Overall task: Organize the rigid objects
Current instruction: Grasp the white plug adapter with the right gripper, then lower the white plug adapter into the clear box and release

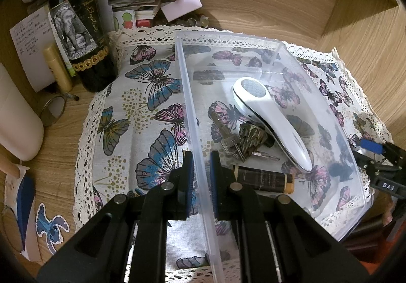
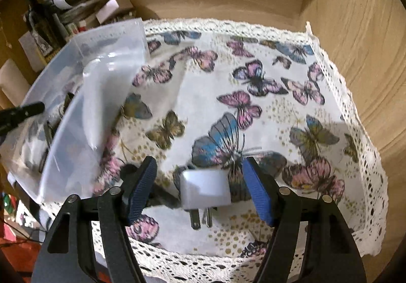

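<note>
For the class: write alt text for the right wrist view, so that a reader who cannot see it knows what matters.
The right gripper hangs with open jaws on either side of a white plug adapter lying on a butterfly-print cloth, pads not touching it. At left, blurred, sits a clear plastic bin.

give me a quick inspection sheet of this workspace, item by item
surface: wooden desk under a lace-edged butterfly cloth
job's things: clear plastic bin holding a white handheld device, keys and a dark tube; white plug adapter lies on the cloth outside the bin
clutter: wine bottle, stacked papers, cartoon sticker
grippers: left gripper shut on the bin's wall; right gripper open, adapter between its fingers, untouched
cables: nothing seen
surroundings: wooden walls
</note>
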`<state>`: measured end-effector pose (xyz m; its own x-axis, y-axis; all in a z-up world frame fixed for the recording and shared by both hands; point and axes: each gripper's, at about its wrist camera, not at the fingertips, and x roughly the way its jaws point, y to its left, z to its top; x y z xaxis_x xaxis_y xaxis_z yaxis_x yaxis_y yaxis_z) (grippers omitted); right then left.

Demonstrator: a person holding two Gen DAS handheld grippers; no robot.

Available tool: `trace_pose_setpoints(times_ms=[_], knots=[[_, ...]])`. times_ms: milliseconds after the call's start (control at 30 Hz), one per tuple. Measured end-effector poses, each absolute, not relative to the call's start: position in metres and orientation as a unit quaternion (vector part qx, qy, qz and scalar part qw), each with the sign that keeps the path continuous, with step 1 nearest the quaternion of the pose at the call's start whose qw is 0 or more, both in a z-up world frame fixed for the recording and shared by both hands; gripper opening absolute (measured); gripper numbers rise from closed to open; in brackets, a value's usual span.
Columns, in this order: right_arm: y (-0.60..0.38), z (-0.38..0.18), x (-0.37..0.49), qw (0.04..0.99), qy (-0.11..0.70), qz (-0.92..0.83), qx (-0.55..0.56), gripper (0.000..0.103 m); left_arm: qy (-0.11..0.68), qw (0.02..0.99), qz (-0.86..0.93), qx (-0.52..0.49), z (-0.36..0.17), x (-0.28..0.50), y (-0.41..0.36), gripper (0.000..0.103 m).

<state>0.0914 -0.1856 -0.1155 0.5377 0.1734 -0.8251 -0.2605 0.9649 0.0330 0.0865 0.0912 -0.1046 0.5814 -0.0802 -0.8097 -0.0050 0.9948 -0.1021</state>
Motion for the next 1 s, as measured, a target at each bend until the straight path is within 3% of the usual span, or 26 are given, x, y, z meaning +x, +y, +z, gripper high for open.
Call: trace_pose_setpoints(times_ms=[33, 100, 133, 1000], knots=[[-0.187, -0.118, 0.091, 0.872, 0.47, 0.126, -0.044, 0.059, 0.457, 0.888, -0.021, -0.047, -0.105, 0.086, 0.091, 0.011], [-0.189, -0.124, 0.091, 0.867, 0.481, 0.128, -0.039, 0.04, 0.457, 0.888, -0.022, -0.049, -0.105, 0.086, 0.091, 0.011], [-0.191, -0.126, 0.091, 0.864, 0.486, 0.128, -0.037, 0.036, 0.457, 0.888, -0.022, -0.049, -0.105, 0.086, 0.091, 0.011], [-0.116, -0.032, 0.114, 0.91, 0.337, 0.236, -0.059, 0.036, 0.455, 0.888, -0.026, -0.061, -0.104, 0.082, 0.096, 0.011]])
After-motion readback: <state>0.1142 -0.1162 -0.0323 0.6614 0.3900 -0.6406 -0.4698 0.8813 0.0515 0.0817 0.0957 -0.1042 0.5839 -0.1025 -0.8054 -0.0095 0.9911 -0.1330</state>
